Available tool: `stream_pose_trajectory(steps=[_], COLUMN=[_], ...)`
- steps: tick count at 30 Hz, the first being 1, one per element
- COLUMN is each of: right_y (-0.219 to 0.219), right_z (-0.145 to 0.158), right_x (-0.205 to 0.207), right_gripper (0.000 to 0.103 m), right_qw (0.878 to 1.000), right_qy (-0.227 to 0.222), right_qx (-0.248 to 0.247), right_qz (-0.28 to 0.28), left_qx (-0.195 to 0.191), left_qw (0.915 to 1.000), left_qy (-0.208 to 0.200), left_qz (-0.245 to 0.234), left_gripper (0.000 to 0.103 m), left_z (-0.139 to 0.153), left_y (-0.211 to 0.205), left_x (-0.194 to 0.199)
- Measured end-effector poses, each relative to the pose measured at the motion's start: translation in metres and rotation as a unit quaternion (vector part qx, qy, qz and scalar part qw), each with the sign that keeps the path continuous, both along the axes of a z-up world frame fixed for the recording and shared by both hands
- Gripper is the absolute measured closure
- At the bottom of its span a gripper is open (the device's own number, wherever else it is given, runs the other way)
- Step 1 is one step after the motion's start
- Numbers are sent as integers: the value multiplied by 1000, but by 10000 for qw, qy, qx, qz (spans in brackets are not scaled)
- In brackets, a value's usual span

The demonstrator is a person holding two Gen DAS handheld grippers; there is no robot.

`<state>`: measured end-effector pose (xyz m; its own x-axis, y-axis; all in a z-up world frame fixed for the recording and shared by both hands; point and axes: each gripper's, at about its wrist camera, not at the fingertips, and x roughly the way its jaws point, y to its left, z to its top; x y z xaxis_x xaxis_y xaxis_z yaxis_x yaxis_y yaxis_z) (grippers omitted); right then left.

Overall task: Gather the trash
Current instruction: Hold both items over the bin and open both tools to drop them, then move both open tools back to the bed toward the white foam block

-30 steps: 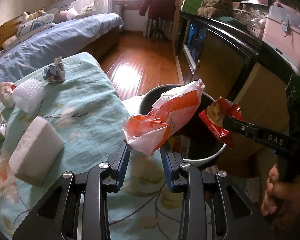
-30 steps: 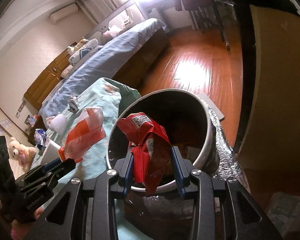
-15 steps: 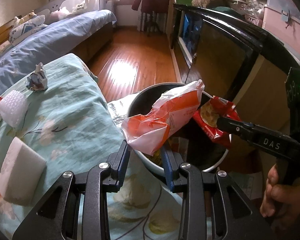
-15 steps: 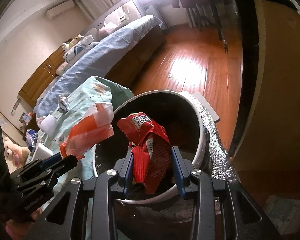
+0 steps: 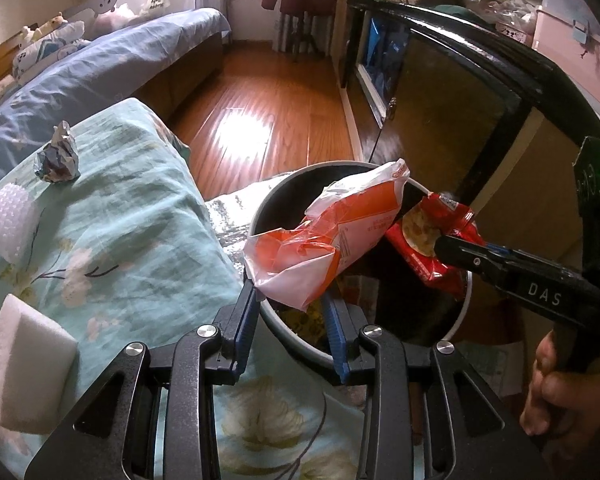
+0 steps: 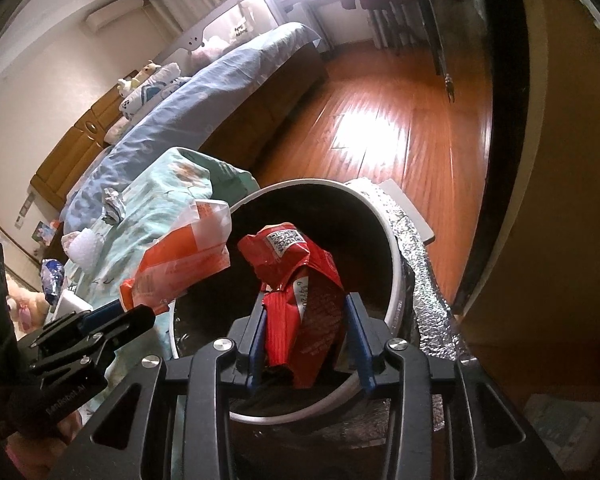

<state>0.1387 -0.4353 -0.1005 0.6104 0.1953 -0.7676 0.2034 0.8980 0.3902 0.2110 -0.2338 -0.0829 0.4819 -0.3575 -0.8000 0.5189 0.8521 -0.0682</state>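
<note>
A round bin [image 5: 260, 216] with a white rim and dark inside stands on the floor beside the cloth-covered surface. My left gripper [image 5: 290, 294] is shut on a crumpled orange-and-white plastic bag [image 5: 340, 232], which hangs over the bin's near rim. From the right, my right gripper [image 5: 444, 244] holds a red snack bag [image 5: 424, 240] above the bin's mouth. In the right wrist view the red snack bag [image 6: 300, 280] stands upright between the pads of the right gripper [image 6: 306, 300], whose jaws are opening. The orange bag [image 6: 180, 264] and left gripper [image 6: 140, 312] sit at the bin's [image 6: 396, 264] left.
On the floral cloth [image 5: 132, 208] lie a crumpled foil wrapper [image 5: 56, 156], bubble wrap [image 5: 8, 220] and a white foam block [image 5: 24, 364]. A black-edged cabinet [image 5: 460, 80] rises right of the bin. A silver foil mat [image 6: 420, 264] lies by it. A hand [image 5: 556, 384] grips the right handle.
Both grippers have carried their bags forward and slightly down, so the bin's mouth now lies under them. The cloth's clutter has slid to the left of the view.
</note>
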Motion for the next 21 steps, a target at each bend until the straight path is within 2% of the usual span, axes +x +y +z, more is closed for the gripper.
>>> stream_pose_trajectory(steps=[2,5,6,8,10,12,16,21], right_y=[-1,-1,-1,0,3,6,15,31], right_z=[-1,0,1,2,5,7,11,18], right_x=[-1,-1,-2,-2,-5,-6,-9,-11], right_gripper=[58,54,50,44,44,38,36,28], right_qw=[10000,10000,9999,9999,10000,9999,9998,9995], right_qy=[13,21,11,-7,-40,-77,-140,-243], right_qx=[47,73,103,102,58,67,109,145], right_qz=[-10,-21,-22,-26,-15,2,40,137], left_qx=[27,30,22,18,-23,-60,-206,-375], left_qw=[10000,10000,10000,10000,9999,9998,9992,9976], left_qy=[4,-25,-41,-61,-72,-89,-115,-151], left_qz=[-9,10,26,76,107,163,325,567], left_gripper=[66,54,50,48,48,47,47,46], left_z=[0,0,1,2,4,6,10,16], left_y=[-1,-1,1,4,9,15,33,61], left_x=[0,-1,-3,-4,-7,-10,-17,-28])
